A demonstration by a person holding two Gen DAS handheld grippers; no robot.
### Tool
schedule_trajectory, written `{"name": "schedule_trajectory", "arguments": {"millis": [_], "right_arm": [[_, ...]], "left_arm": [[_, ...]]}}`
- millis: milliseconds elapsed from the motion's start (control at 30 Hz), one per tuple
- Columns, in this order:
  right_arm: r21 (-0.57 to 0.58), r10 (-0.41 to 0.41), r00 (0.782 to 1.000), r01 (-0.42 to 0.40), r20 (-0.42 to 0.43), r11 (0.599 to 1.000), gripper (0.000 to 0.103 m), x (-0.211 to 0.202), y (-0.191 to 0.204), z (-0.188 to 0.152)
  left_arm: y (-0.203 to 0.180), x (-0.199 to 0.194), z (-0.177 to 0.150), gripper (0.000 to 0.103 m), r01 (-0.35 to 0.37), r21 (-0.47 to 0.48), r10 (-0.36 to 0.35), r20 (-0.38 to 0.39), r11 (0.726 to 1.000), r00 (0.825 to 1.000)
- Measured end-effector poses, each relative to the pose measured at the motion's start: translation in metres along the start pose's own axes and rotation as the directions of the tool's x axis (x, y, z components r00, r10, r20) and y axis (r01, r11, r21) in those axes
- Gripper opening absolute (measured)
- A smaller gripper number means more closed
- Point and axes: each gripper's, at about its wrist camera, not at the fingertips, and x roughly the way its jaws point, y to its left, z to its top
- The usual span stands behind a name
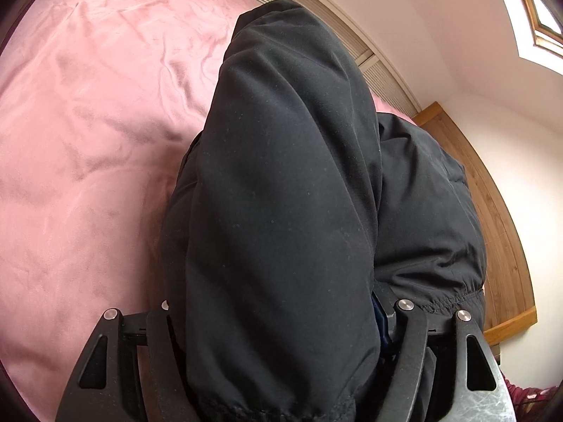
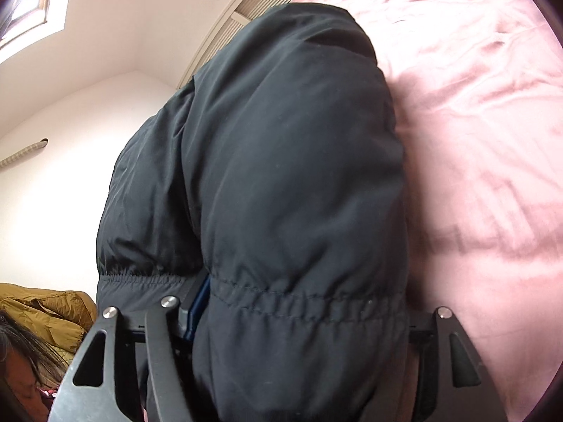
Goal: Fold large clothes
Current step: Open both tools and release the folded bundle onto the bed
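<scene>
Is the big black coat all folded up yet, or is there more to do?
Partly. The black coat is already on the pink bedspread, bunched over itself. Its elastic hem lies between both the left gripper and the right gripper, whose fingers stand apart, so it seems just set down. Flattening it is left. A tan jacket waits.

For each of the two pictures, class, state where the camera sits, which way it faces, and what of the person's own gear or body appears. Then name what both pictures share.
Left wrist: on the left gripper, facing forward and down along a black padded jacket lying on a pink bedspread; its finger linkages show.
Right wrist: on the right gripper, facing along the same jacket; linkages and dark hair show.
Shared: jacket, bedspread, white wall.
</scene>
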Motion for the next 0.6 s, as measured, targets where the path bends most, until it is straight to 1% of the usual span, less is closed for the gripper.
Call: {"name": "schedule_trajectory", "arguments": {"millis": [67, 133, 233, 367, 600], "right_arm": [[-0.012, -0.008, 1.0, 0.008, 0.018, 1.0, 0.068, -0.005, -0.001, -0.002], [-0.017, -0.041, 0.998, 0.042, 0.041, 0.999, 0.075, -0.014, -0.003, -0.003], [-0.008, -0.091, 0.994, 0.092, 0.064, 0.996, 0.08, -0.031, -0.004, -0.003], [-0.055, -0.165, 0.982, 0.17, 0.088, 0.984, 0.081, -0.048, 0.005, -0.004], [-0.058, -0.226, 0.965, 0.235, 0.13, 0.97, 0.083, -0.069, 0.004, -0.004]], "left_arm": [[0.004, -0.007, -0.005, 0.077, -0.005, 0.002, 0.005, 0.016, 1.0, 1.0], [0.007, -0.007, -0.012, 0.081, -0.015, -0.005, 0.015, 0.025, 1.0, 1.0], [0.012, -0.021, -0.016, 0.086, -0.029, -0.015, 0.03, 0.048, 0.999, 0.998], [0.024, -0.043, -0.02, 0.09, -0.056, -0.035, 0.059, 0.075, 0.998, 0.995], [0.047, -0.082, -0.024, 0.091, -0.107, -0.077, 0.117, 0.14, 0.991, 0.983]]}}
